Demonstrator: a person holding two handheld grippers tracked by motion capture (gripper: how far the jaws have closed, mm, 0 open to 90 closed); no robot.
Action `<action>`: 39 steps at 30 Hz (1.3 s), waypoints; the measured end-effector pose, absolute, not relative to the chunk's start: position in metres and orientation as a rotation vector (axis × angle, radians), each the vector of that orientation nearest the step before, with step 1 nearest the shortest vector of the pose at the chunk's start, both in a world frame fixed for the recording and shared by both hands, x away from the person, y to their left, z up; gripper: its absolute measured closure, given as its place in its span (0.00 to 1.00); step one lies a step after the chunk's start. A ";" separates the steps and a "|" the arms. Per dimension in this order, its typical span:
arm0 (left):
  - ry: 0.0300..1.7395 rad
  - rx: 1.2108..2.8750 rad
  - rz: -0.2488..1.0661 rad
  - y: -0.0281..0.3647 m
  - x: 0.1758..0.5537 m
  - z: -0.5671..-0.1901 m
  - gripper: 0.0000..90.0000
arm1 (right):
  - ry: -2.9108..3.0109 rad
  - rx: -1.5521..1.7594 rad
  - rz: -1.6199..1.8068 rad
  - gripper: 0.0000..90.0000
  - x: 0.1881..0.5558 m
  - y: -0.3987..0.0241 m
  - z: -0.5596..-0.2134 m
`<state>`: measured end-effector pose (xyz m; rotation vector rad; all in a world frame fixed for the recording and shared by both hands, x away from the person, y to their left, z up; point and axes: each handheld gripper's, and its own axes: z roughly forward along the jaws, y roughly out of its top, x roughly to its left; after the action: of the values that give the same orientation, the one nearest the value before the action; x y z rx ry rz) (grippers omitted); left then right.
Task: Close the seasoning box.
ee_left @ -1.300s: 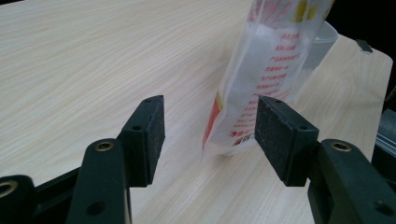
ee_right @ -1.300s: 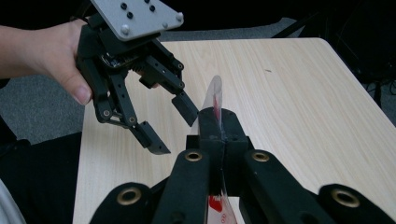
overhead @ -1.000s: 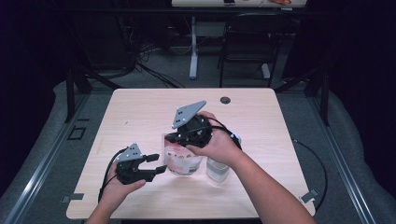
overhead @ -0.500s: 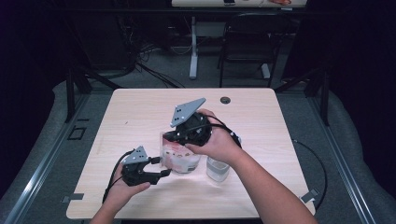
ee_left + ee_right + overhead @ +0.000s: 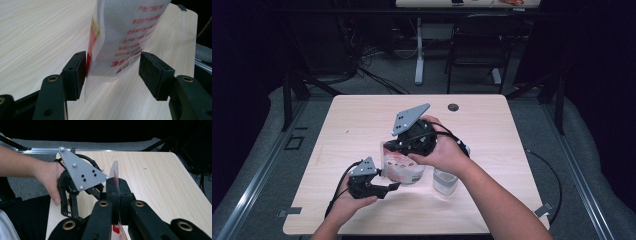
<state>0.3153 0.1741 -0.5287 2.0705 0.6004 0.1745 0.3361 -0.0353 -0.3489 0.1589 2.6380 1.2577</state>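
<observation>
Packaging was the matter in hand — a translucent pouch (image 5: 401, 167) with red print hung above the wooden table (image 5: 492, 125), near its front edge and a little left of centre in the high view. The right gripper (image 5: 398, 148) came down on the pouch from above, its jaws pressed together on the top edge; in the right gripper view the two black pads met with the thin seam of the pouch (image 5: 114, 176) rising between them, so the grip there was firm and closed on the film. The left gripper (image 5: 393, 186) lay lower and to the left, held in the person's left hand (image 5: 349, 202), pointing toward the pouch's lower part. In the left gripper view the bottom of the pouch (image 5: 125, 37) hung between the two pads, tilted, with its red-printed face turned to the right-hand pad. The left-hand pad stood just at the pouch's edge and seemed to touch it, while a plain gap showed between the film and the right-hand pad — so those jaws stood apart, around the pouch but not pinching it. Just to the right of the pouch, under the person's right hand (image 5: 444, 152), stood a small clear jar (image 5: 445, 181) on the table, close beside the pouch; whether they touched could not be told.
</observation>
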 end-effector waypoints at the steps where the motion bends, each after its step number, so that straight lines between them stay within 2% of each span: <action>1: 0.596 2.075 0.173 0.174 0.316 -0.529 0.44 | 2.637 0.155 1.263 1.00 0.336 -0.035 -0.349; 19: 0.566 2.061 0.141 0.172 0.325 -0.536 0.44 | 2.644 0.134 1.266 1.00 0.335 -0.029 -0.349; 31: 0.574 2.089 0.141 0.173 0.319 -0.532 0.58 | 2.633 0.160 1.298 1.00 0.338 -0.034 -0.351; 39: 0.578 2.089 0.095 0.177 0.316 -0.527 0.65 | 2.632 0.150 1.314 1.00 0.335 -0.036 -0.348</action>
<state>0.3155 0.1770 -0.5269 2.0891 0.5784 0.0946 0.3352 -0.0365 -0.3485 0.1501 2.6321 1.3145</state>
